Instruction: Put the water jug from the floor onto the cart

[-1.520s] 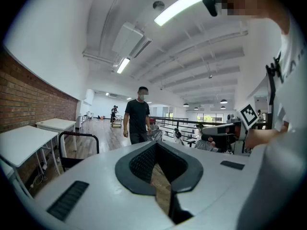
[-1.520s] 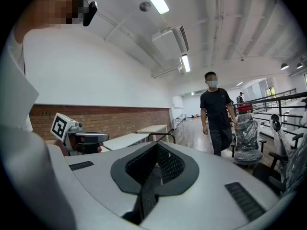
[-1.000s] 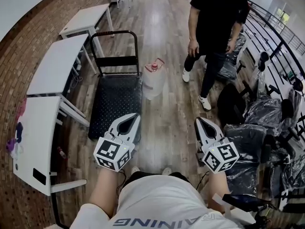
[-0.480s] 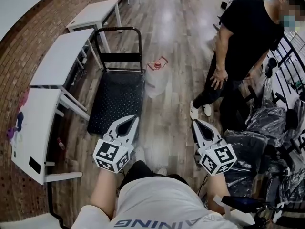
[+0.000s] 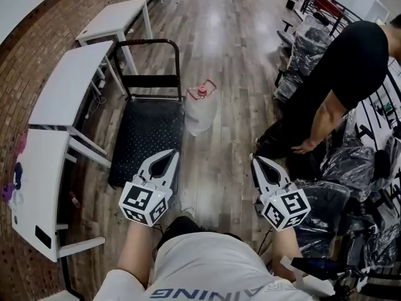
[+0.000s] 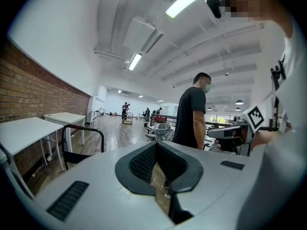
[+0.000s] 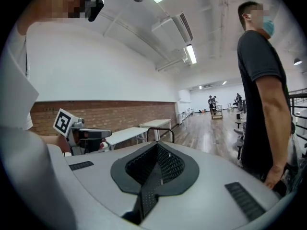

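L claw (image 5: pixel 170 153), R claw (image 5: pixel 256 160) shut; jug (image 5: pixel 202 110) beside cart (image 5: pixel 147 140) edge; floor (image 5: pixel 219 168) open.

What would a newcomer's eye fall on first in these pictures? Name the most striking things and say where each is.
The clear water jug with a pink cap stands on the wooden floor, just right of the black cart. Nearest the camera, the left gripper and right gripper point forward, both shut and empty. A person in black leans over at the right.
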